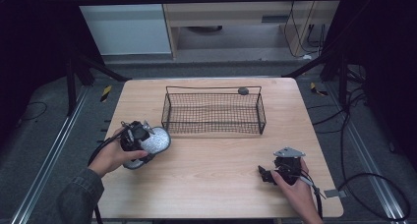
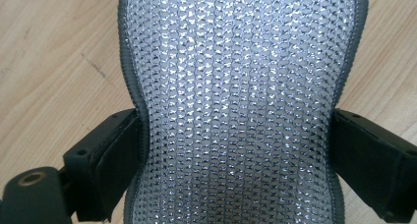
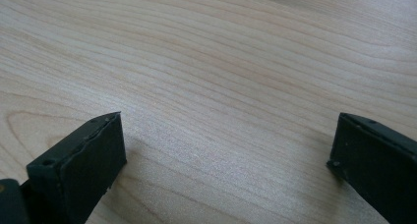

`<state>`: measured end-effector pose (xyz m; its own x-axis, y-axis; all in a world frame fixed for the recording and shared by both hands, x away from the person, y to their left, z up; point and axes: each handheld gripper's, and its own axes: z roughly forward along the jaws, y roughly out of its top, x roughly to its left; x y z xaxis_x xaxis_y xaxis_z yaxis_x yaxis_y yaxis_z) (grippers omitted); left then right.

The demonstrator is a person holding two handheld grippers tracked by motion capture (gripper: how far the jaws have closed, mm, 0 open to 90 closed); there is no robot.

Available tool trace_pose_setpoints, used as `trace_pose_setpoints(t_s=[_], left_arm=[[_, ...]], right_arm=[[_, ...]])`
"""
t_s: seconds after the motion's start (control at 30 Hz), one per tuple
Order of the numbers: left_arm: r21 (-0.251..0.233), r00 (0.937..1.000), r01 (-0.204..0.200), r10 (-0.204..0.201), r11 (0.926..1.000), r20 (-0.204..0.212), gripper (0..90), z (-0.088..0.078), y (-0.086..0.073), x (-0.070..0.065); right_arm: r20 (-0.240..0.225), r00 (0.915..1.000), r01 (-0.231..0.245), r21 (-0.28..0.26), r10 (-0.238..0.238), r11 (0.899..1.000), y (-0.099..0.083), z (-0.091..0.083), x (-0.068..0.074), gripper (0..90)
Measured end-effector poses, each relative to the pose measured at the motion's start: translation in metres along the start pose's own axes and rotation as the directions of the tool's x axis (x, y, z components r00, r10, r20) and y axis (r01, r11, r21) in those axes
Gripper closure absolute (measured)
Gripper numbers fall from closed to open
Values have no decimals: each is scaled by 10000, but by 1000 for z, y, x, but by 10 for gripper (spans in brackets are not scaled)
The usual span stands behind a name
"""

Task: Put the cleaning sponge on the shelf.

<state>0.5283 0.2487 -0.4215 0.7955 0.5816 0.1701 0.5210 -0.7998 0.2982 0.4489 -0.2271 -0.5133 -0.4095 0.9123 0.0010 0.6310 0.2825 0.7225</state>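
Note:
A silver sequinned pad with a grey rim (image 1: 156, 141) lies at the table's left, just off the near left corner of the black wire basket (image 1: 215, 114). My left gripper (image 1: 142, 139) is shut on it; in the left gripper view the glittering pad (image 2: 236, 106) sits pinched at its narrow waist between both fingers (image 2: 110, 155). My right gripper (image 1: 265, 175) rests low over the wood near the front right, open, with bare table between its fingers (image 3: 83, 160).
A small dark grey round object (image 1: 243, 91) sits at the basket's far rim, right of centre. The wooden table (image 1: 221, 170) ends close behind my right hand. Dark frame posts and cables surround the table on the floor.

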Motion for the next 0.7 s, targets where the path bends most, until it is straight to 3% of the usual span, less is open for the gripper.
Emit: trace_pose_setpoints(t_s=[0.3, 0.7], left_arm=[[-140, 9989, -416, 412, 9990, -231, 83, -16, 8, -3], [-424, 9964, -541, 511, 9976, -679, 84, -43, 23, 4]], right_arm=[[-59, 9999, -126, 44, 126, 9999, 0, -1, 1, 5], [7, 10000, 19, -3, -19, 10000, 0, 0, 0, 4]])
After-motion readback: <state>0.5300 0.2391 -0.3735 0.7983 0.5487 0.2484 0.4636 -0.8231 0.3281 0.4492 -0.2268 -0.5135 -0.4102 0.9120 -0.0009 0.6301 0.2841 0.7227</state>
